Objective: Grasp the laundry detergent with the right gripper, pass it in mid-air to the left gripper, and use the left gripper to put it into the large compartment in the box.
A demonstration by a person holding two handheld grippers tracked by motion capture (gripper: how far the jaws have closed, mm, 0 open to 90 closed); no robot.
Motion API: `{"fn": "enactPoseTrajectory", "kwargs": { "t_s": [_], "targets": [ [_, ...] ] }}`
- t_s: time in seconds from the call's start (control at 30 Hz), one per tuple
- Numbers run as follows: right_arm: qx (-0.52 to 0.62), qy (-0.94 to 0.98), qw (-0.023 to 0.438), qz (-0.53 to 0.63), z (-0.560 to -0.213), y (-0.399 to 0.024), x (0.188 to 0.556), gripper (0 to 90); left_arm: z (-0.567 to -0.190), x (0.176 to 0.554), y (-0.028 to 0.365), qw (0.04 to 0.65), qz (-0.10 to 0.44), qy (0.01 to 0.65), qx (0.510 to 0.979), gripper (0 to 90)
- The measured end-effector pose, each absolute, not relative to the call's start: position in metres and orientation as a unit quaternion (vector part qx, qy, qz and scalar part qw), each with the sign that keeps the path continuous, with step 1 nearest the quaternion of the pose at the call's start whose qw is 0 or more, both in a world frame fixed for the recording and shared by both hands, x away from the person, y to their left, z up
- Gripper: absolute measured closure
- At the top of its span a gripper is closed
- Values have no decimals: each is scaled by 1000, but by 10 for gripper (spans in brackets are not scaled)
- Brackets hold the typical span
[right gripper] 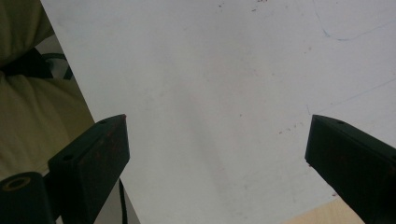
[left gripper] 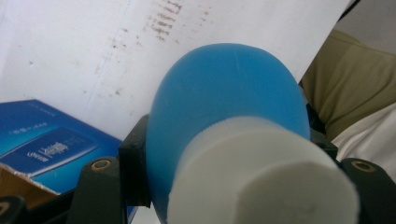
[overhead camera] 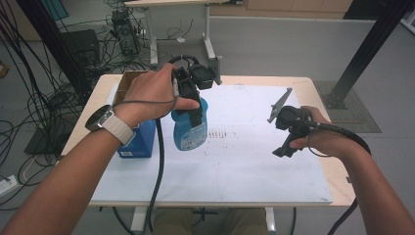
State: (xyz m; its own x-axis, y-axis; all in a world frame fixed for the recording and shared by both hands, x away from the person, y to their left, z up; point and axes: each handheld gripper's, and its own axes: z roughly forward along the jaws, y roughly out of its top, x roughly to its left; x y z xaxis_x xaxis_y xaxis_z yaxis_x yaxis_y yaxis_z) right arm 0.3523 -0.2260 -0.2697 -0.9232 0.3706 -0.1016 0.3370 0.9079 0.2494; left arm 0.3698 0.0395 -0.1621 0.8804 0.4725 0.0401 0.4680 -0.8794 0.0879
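Observation:
A blue plastic bottle with a white cap hangs upright over the white sheet, left of the middle. My left gripper comes down from above and is shut on the bottle's upper part; in the left gripper view the black jaws press on both sides of the blue body. I cannot tell whether its base touches the sheet. My right gripper is held at the right side, above the sheet. Its jaws stand wide open with nothing between them.
A blue carton lies just left of the bottle, seen also as the blue carton in the left gripper view. An open cardboard box stands behind it. The wooden table shows past the sheet's edges. Cables cover the floor at the back left.

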Motion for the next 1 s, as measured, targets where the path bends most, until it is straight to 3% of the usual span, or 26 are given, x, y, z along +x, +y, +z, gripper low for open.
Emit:
{"fn": "enactPoseTrajectory", "kwargs": {
  "t_s": [1.0],
  "targets": [
    [176, 977, 75, 93, -265, -223, 359, 79, -136, 382, 51, 40, 54, 361, 930, 376]
  ]
}}
